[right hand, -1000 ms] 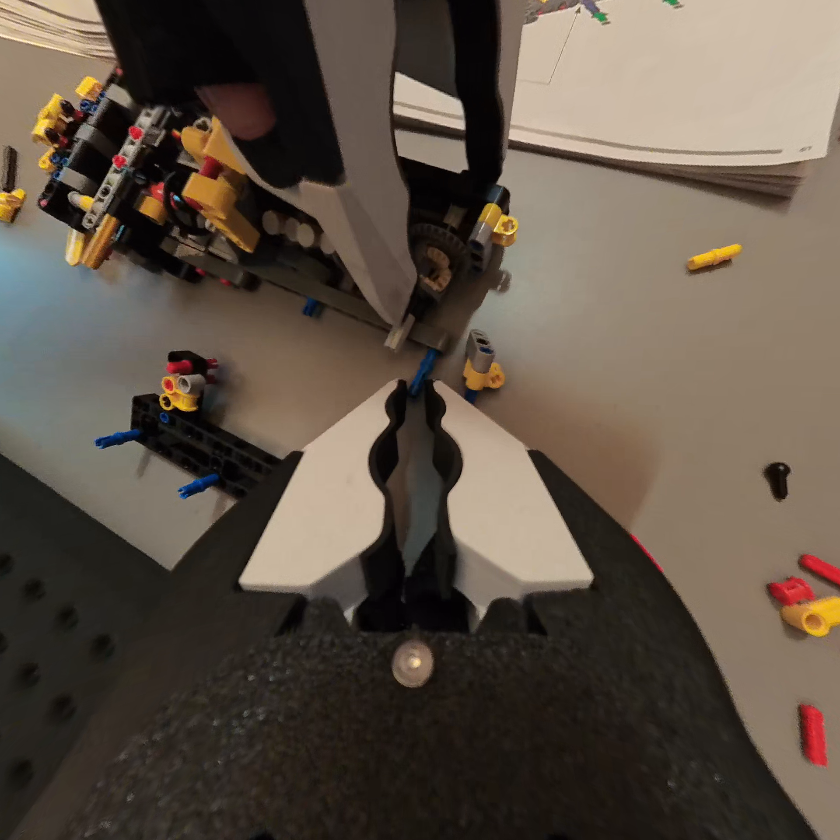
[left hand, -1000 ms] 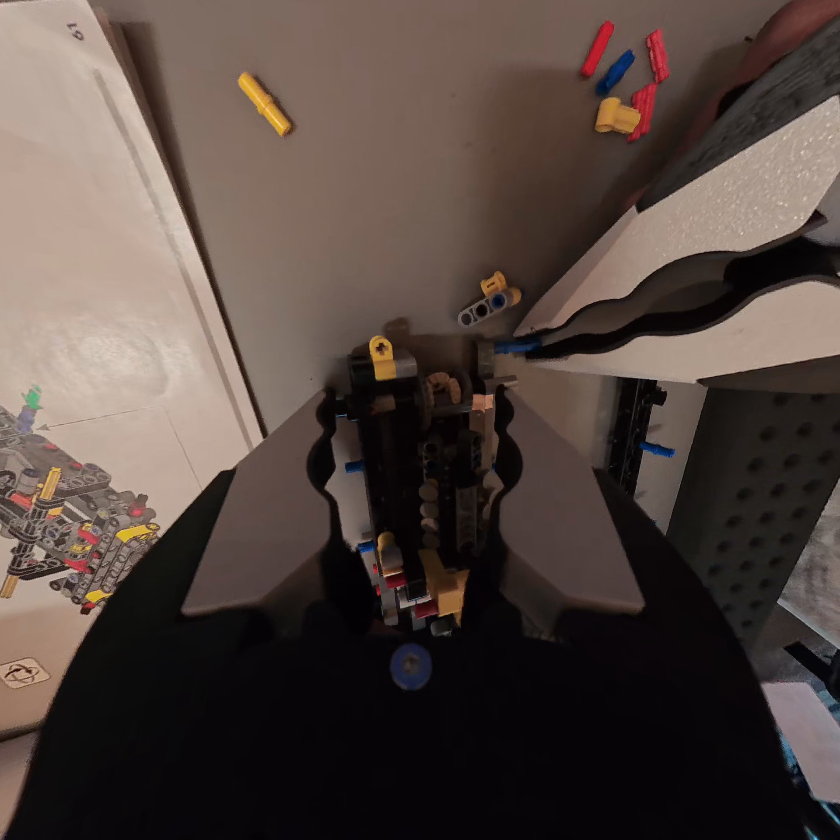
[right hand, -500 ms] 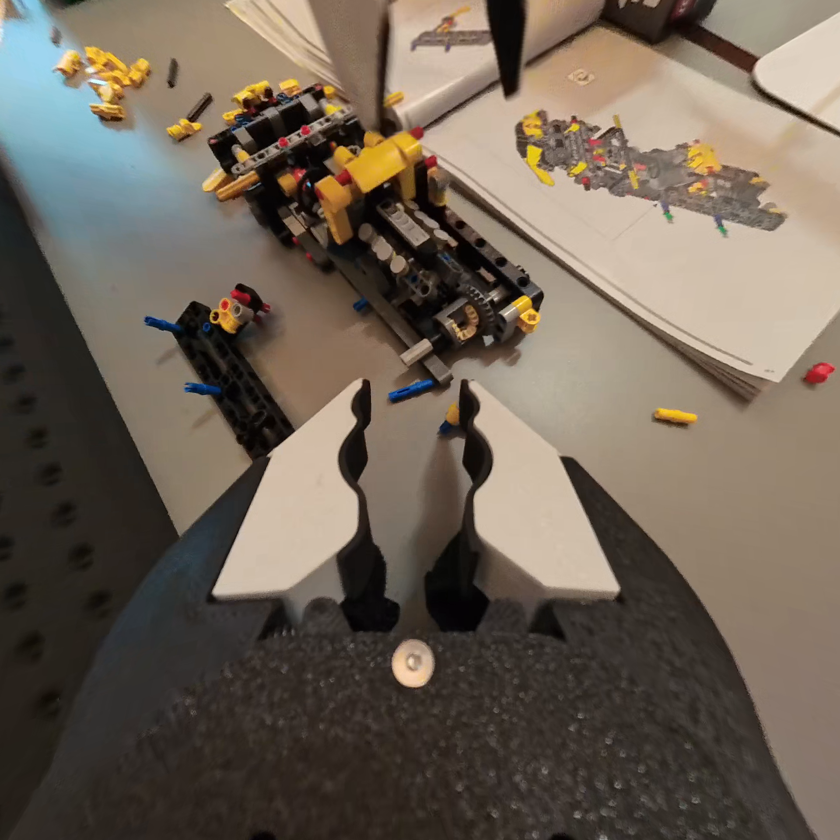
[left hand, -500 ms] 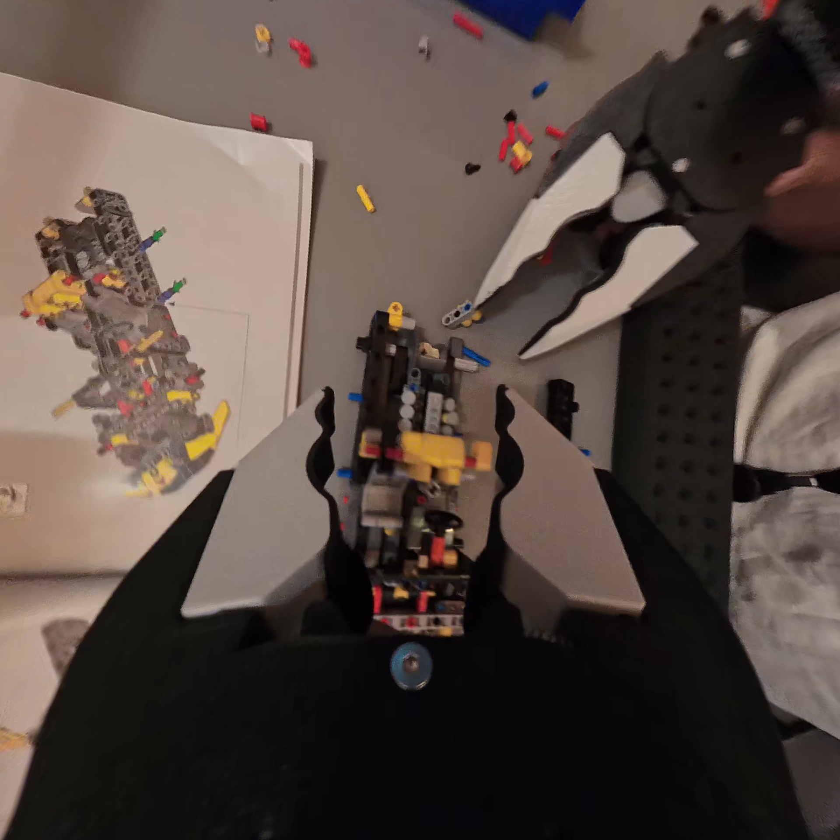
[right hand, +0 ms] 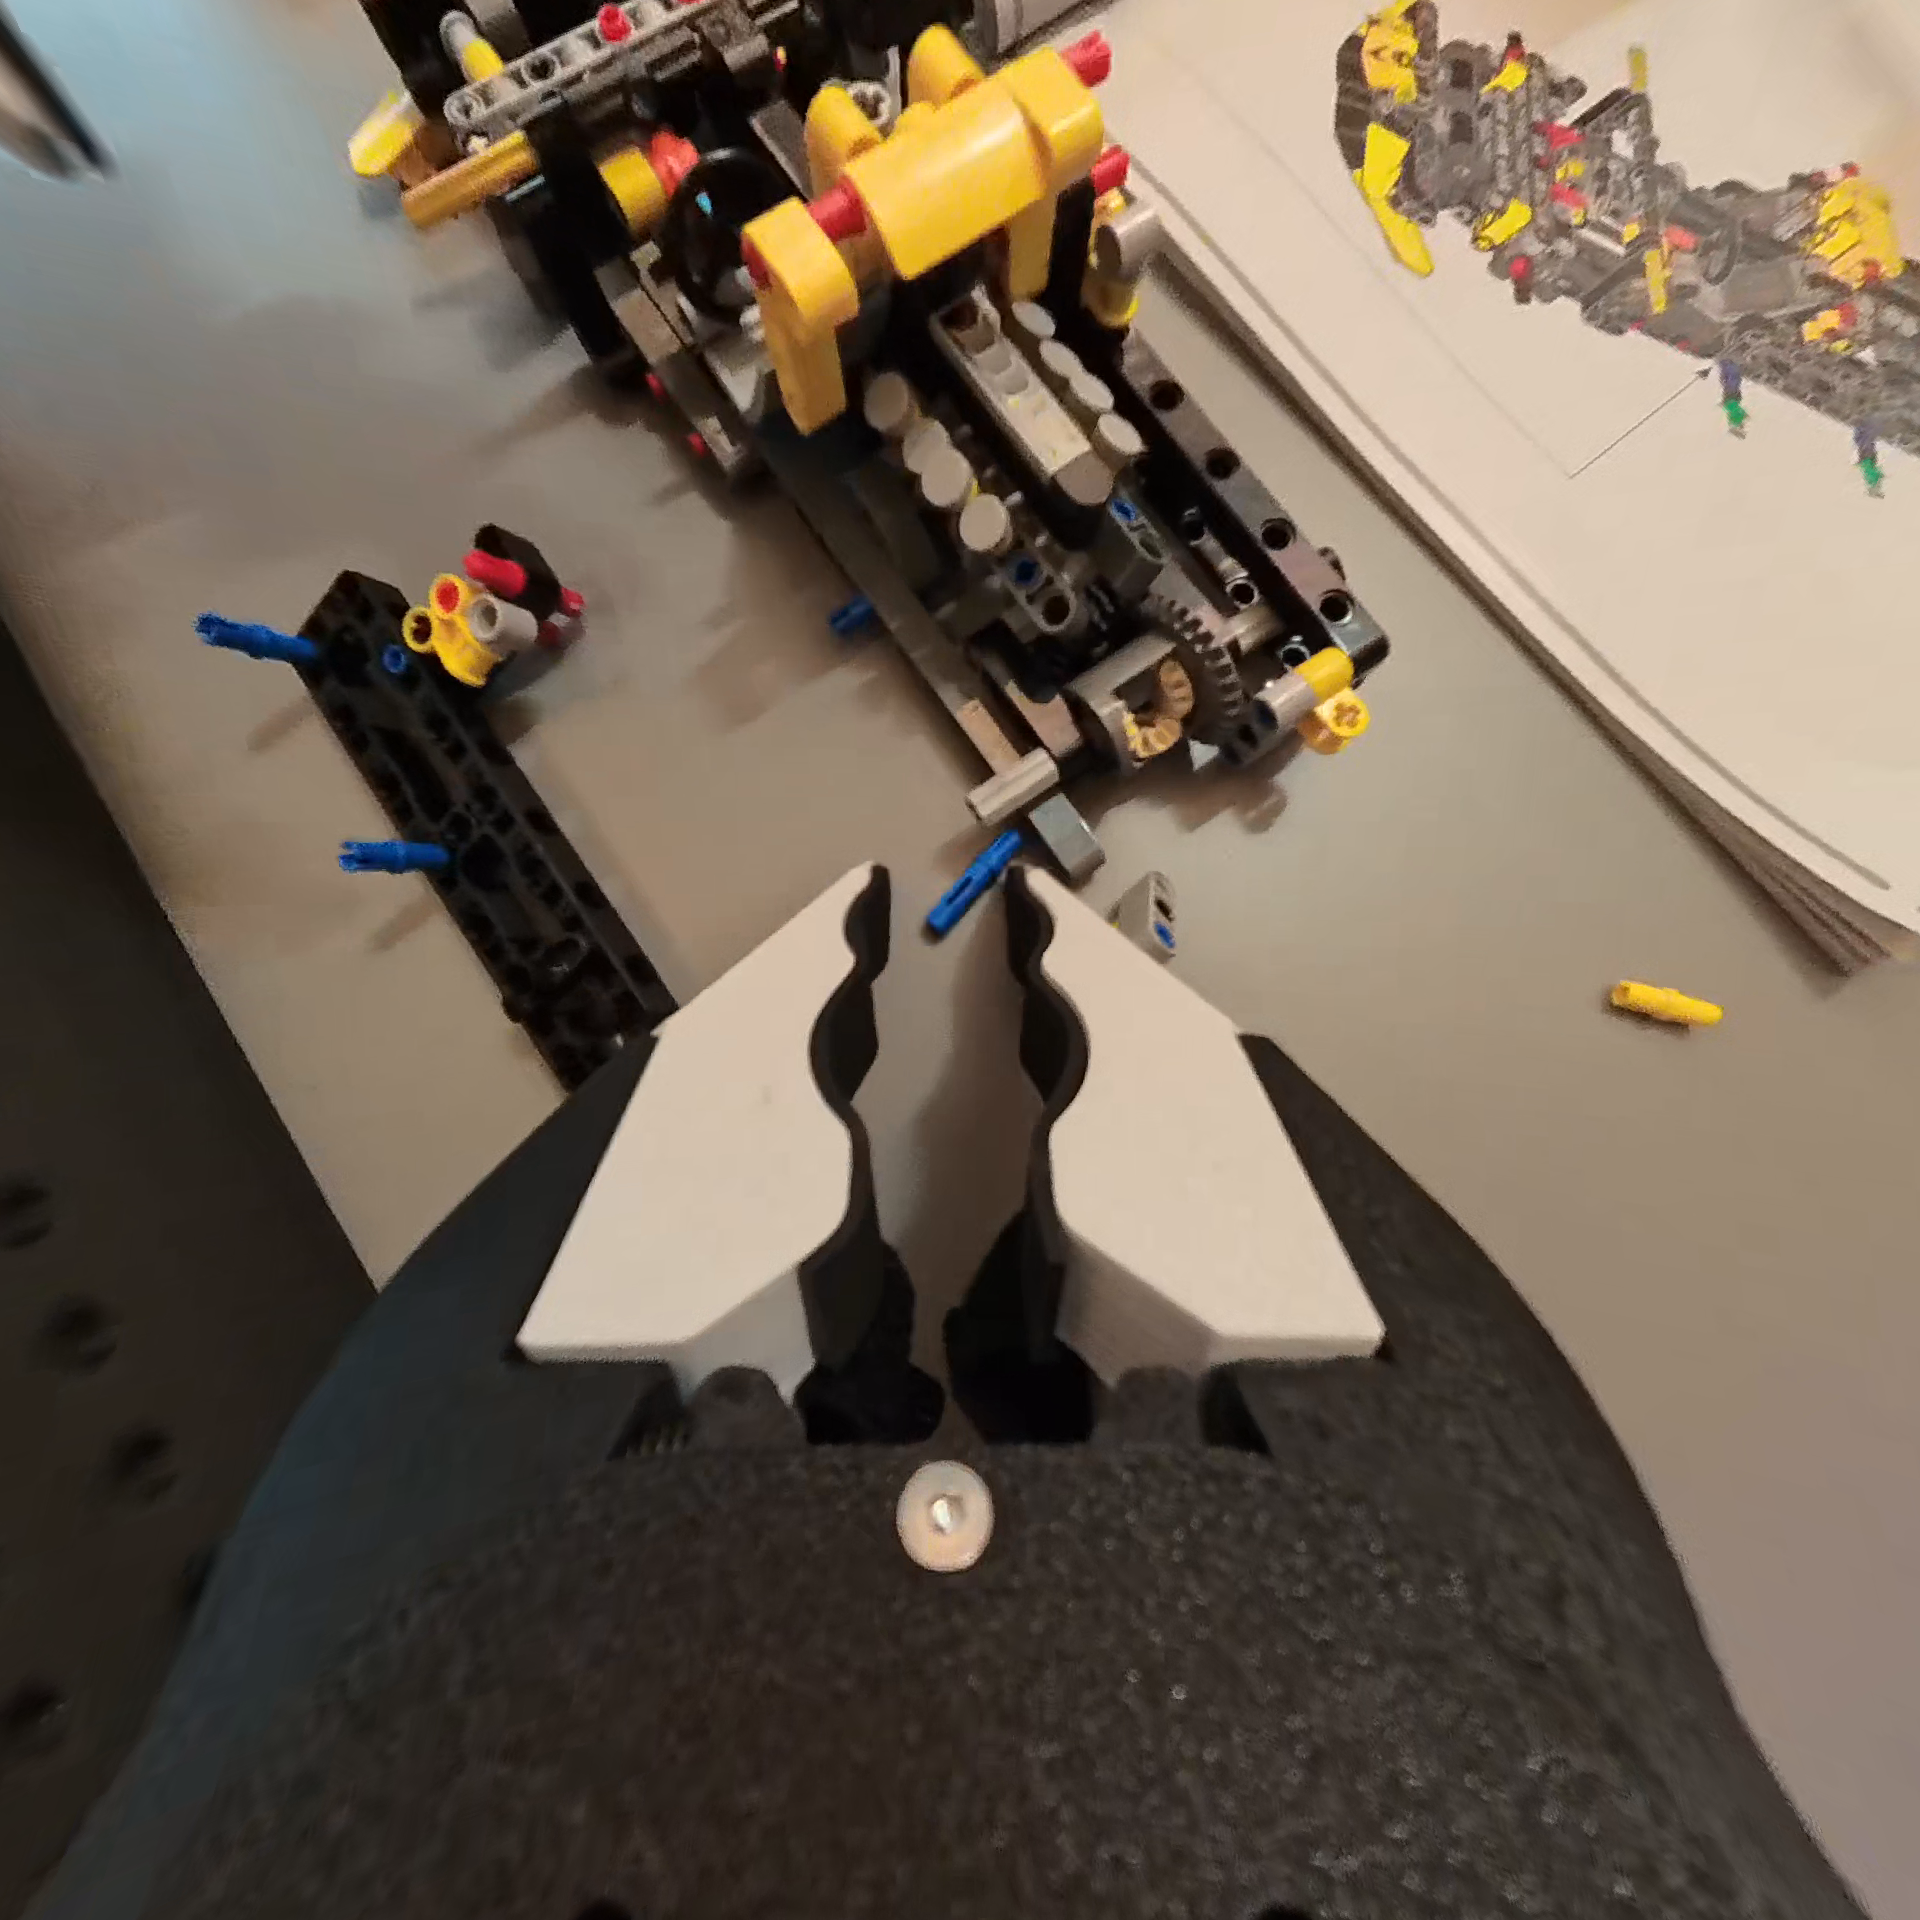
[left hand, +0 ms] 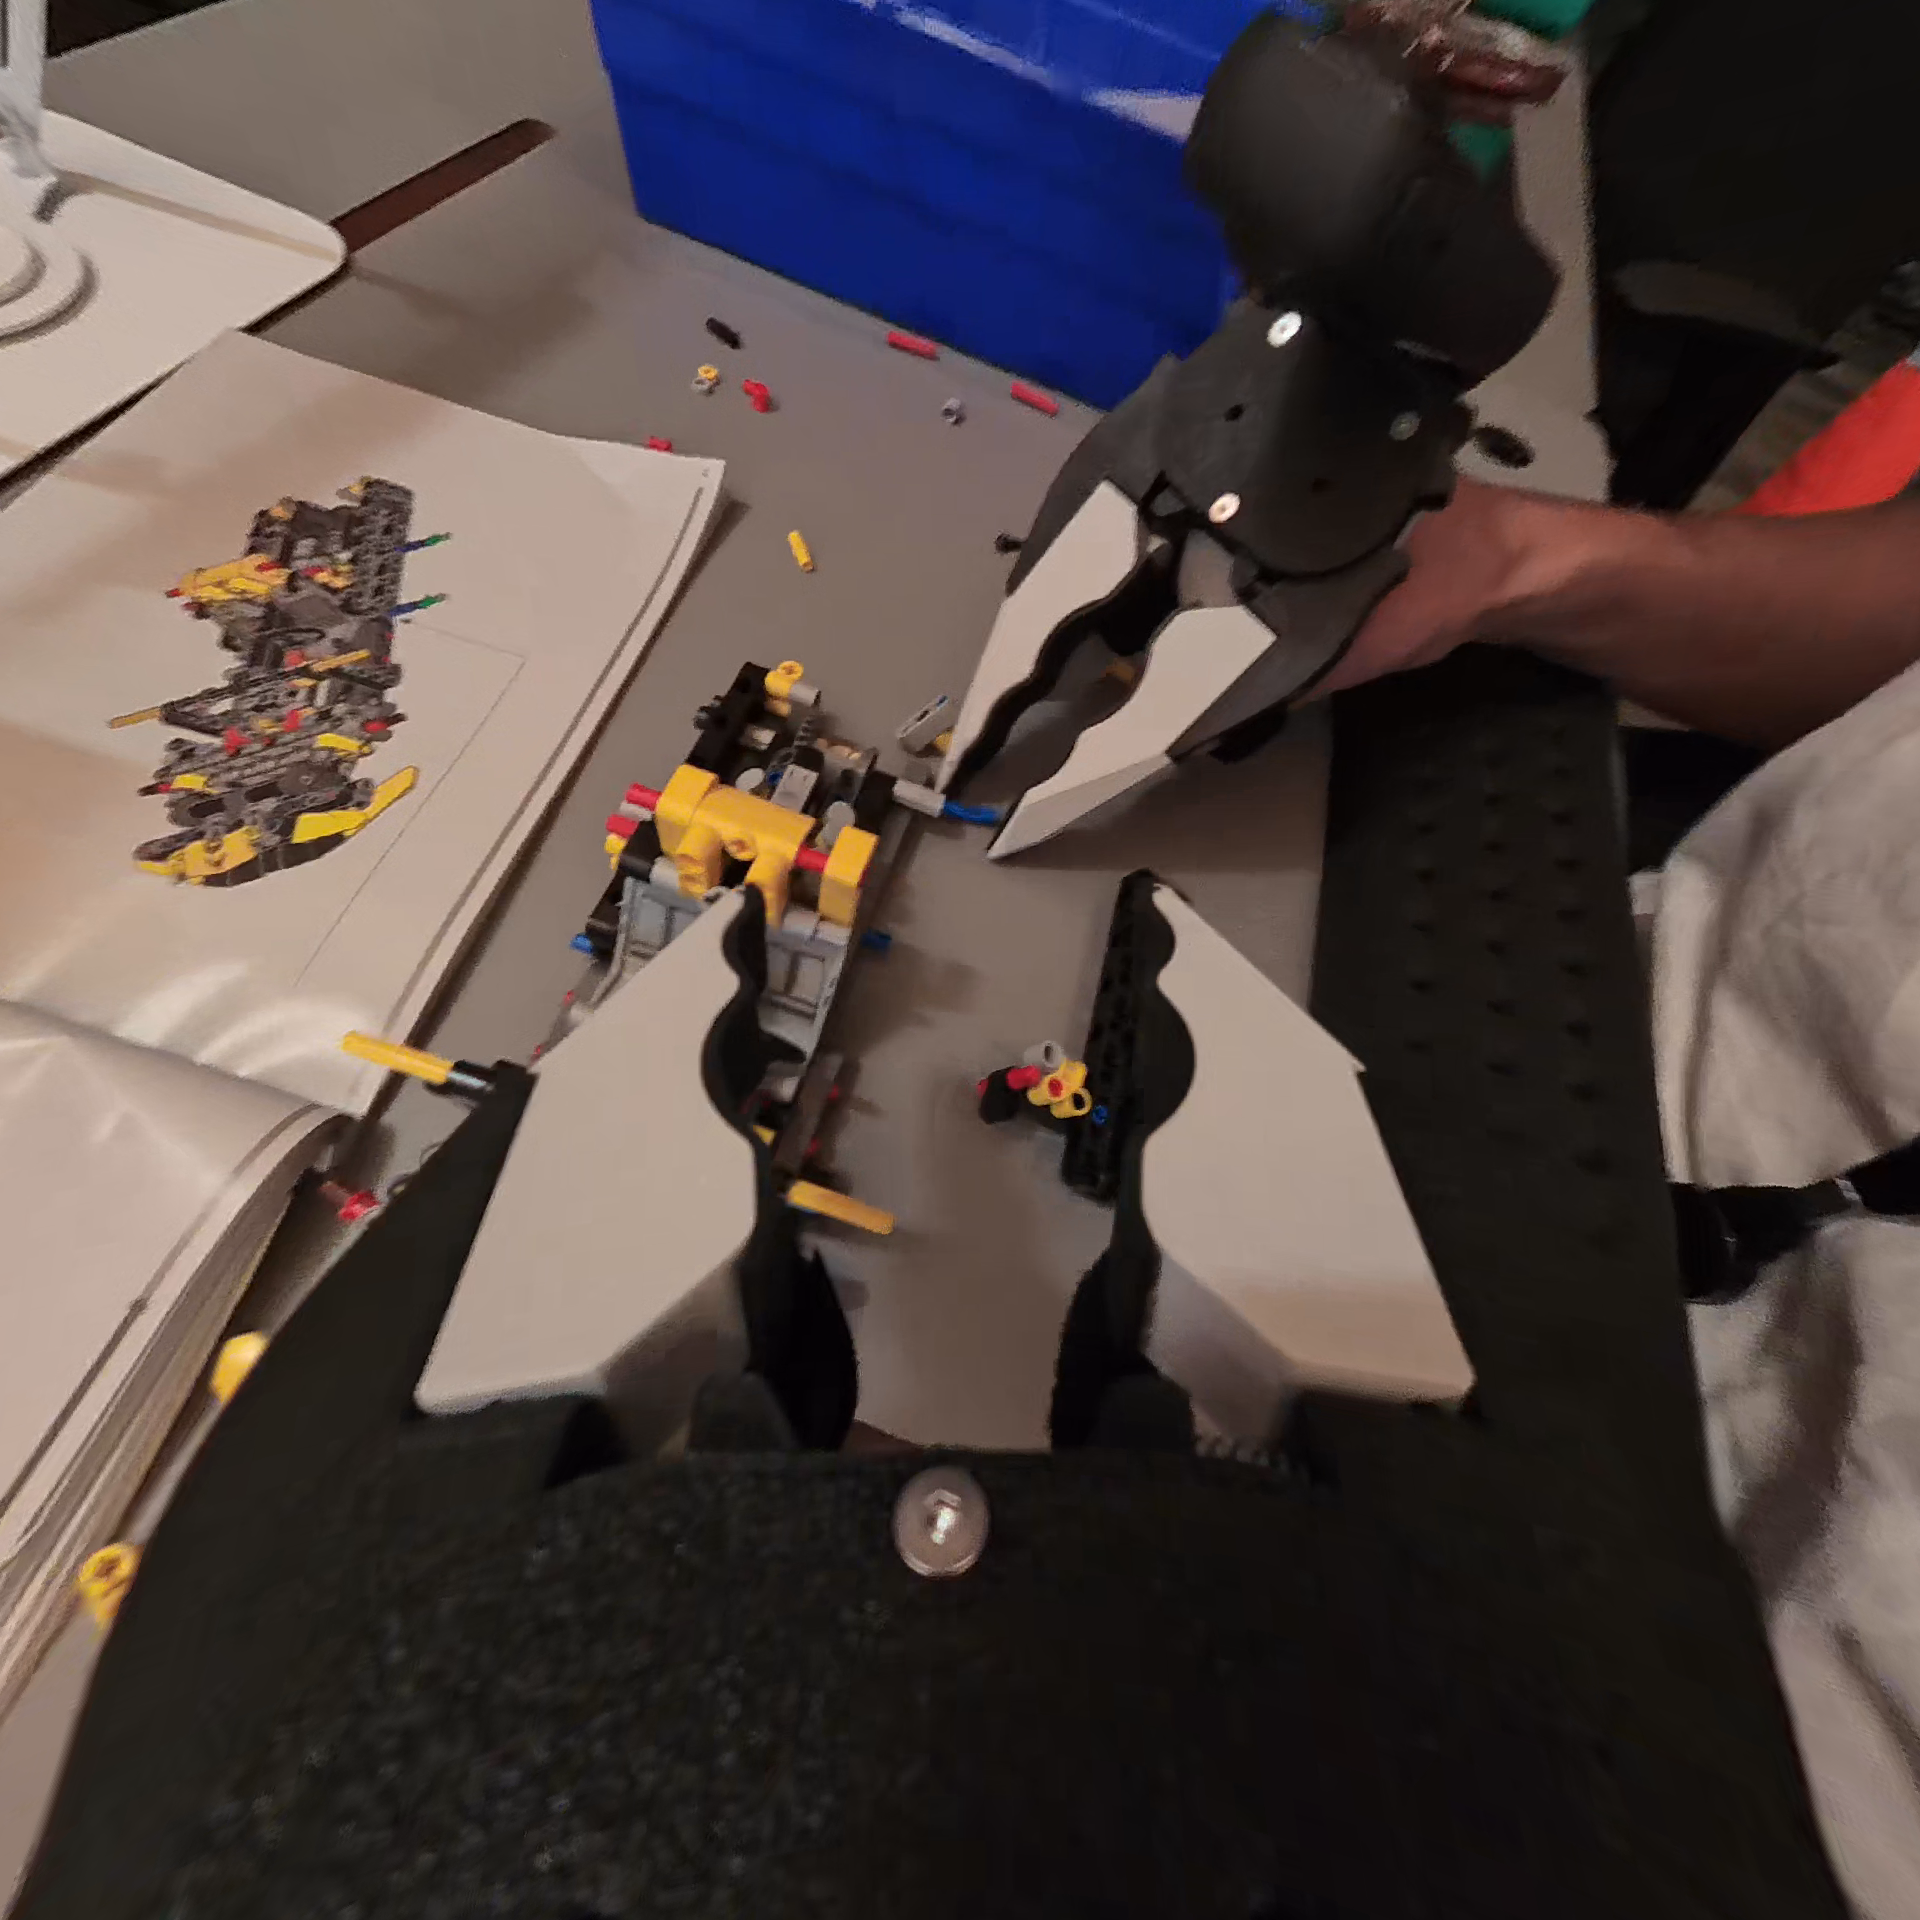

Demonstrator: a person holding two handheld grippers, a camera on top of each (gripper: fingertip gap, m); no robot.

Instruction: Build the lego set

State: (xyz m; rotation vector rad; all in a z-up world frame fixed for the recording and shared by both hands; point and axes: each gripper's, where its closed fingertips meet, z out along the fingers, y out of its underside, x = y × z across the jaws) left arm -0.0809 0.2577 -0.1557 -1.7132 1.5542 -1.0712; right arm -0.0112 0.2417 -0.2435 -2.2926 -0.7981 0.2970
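The black and yellow Lego model (left hand: 748,831) lies on the grey table, also in the right wrist view (right hand: 935,416). My left gripper (left hand: 945,899) is open and empty, above the table beside the model's near end. My right gripper (right hand: 943,878) is open with a narrow gap, its tips low at the model's geared end. A blue pin (right hand: 971,894) lies on the table between its tips. The left wrist view shows the right gripper (left hand: 977,816) and the pin (left hand: 971,812) too.
A black beam (right hand: 457,810) with blue pins and a small yellow-red cluster (right hand: 483,618) lie near the model. An open instruction booklet (left hand: 312,675) lies alongside. A blue bin (left hand: 914,156) stands behind. A black perforated mat (left hand: 1475,935) borders the table. Loose pins are scattered around. There is about 12 cm between the tips of the two grippers.
My left gripper let go of the model, rose and drew back toward the beam. My right gripper opened wide, then narrowed and moved in around the blue pin.
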